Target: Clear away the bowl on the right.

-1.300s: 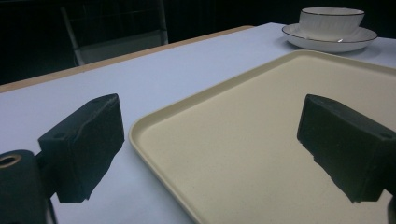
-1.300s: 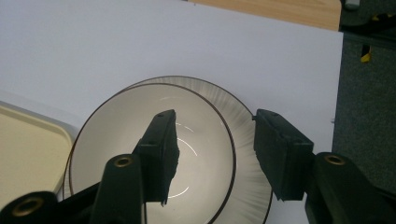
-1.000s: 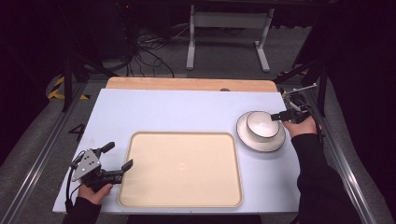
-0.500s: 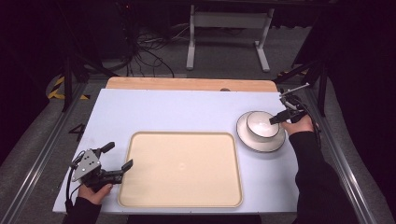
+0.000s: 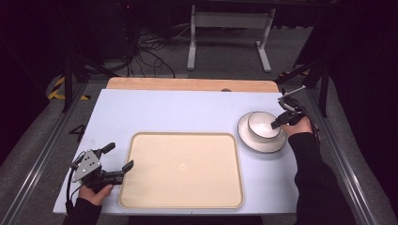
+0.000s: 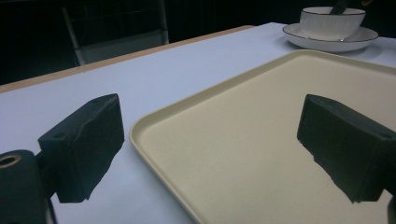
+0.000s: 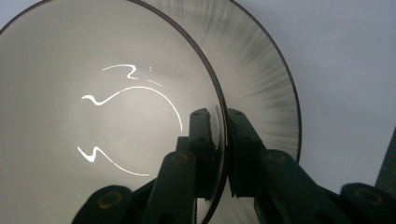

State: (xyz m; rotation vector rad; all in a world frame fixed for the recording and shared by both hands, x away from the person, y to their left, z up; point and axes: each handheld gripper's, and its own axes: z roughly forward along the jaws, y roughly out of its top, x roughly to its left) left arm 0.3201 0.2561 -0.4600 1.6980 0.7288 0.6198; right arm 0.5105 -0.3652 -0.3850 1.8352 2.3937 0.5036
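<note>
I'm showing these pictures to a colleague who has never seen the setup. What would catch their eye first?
Likely the white bowl on its saucer at the table's right, with the right gripper shut on the bowl's rim, one jaw inside and one outside. Next, the big cream tray lying bare in the middle of the pale blue table. At the near left corner, the left gripper rests with jaws open beside the tray.

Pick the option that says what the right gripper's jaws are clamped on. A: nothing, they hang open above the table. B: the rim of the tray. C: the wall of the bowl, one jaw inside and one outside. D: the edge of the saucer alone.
C: in the right gripper view the right gripper has one jaw inside and one outside the bowl, pinching its wall at the rim, above the saucer.
</note>
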